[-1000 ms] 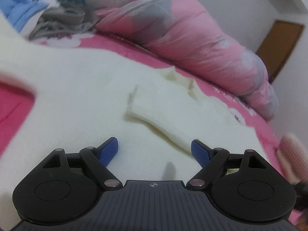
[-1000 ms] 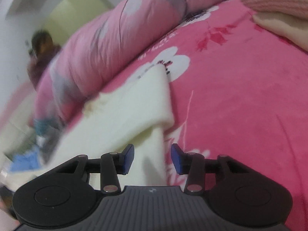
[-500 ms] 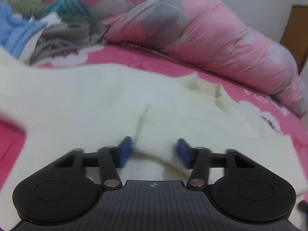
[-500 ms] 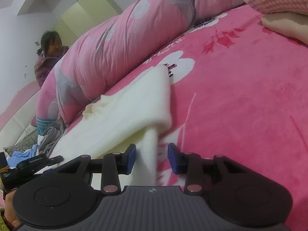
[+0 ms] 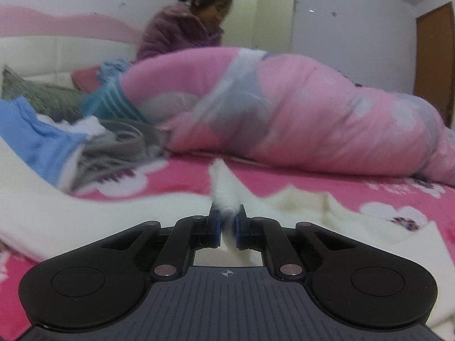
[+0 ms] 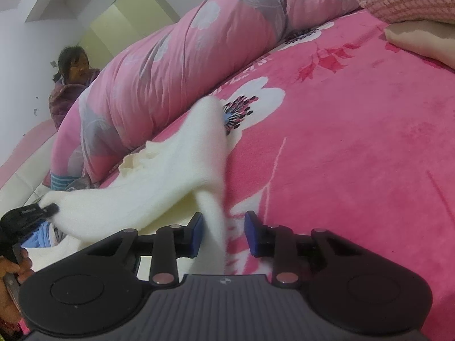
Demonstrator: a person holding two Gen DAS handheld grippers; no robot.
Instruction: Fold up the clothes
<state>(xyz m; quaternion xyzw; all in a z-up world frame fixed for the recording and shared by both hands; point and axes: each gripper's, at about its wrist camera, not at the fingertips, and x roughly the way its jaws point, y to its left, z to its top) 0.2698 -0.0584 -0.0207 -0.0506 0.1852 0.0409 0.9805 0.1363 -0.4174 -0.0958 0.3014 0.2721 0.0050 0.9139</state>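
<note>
Pink bed [image 6: 355,156], cream sweater [image 6: 176,176] lengthwise toward quilt [image 6: 176,65]

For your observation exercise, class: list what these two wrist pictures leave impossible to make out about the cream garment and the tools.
- Cream garment, left wrist view: motion blur hides its shape and type.
- Left tool: its body hides the cloth below its pads.
- Right tool, jaws closing: blurred cloth strip between them; contact unclear.
- Left tool, right wrist view: cut off by the frame edge.

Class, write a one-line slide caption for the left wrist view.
Left gripper pinches a fold of the cream sweater above the pink floral bedsheet.
</note>
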